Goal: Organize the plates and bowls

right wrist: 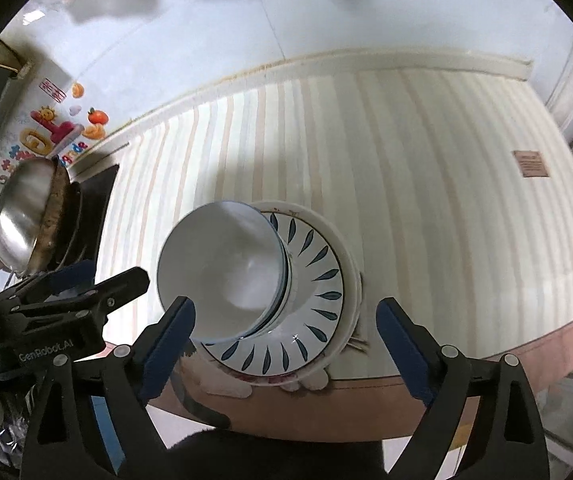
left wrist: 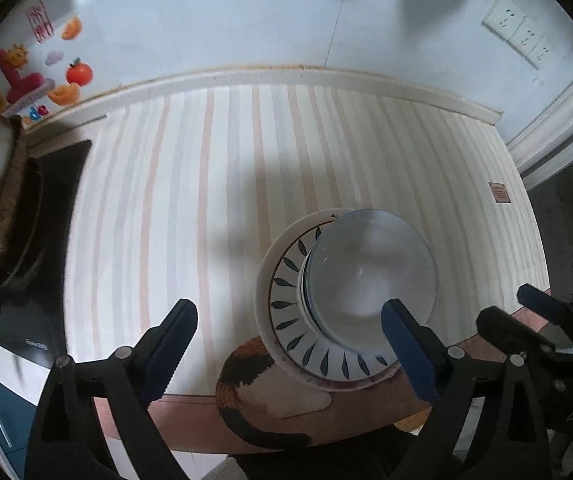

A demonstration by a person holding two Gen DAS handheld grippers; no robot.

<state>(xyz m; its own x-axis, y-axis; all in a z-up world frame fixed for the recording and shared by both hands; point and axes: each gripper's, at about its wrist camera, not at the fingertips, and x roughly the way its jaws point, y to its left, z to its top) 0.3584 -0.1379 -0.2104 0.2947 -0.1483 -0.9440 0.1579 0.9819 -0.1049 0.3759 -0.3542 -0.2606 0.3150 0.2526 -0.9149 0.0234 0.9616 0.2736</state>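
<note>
Stacked near the front edge of the striped cream-and-pink worktop (left wrist: 214,184): a plain white bowl (left wrist: 370,268), seated on a white plate with dark blue leaf marks round its rim (left wrist: 286,280), itself resting on a wider plain white plate (left wrist: 264,280). Same stack seen from the right wrist view: white bowl (right wrist: 222,268) uppermost, leaf-patterned plate (right wrist: 318,280) under it, plain plate's rim (right wrist: 352,280) showing beyond. Bowl off-centre on the plates, leaning toward one side of the stack.

Left claw (left wrist: 290,344) spread wide, blue pads well apart, nothing between them or touching them; stack lying beneath and beyond its right finger. Right claw (right wrist: 286,344) likewise spread wide and empty, held above the stack with the bowl just past its left finger. Neither claw in contact with the dishes.

At the worktop's left end, a black cooktop (left wrist: 58,184) carrying a shiny steel pan tilted against a brown-rimmed lid (right wrist: 26,216). On the pale wall behind, colourful fruit stickers (left wrist: 74,74) and a row of white sockets (left wrist: 518,30). Small brown label (right wrist: 530,164) on the worktop's right part. An orange, black and white patterned cloth (left wrist: 250,376) draped at the front edge, partly under the plates.
</note>
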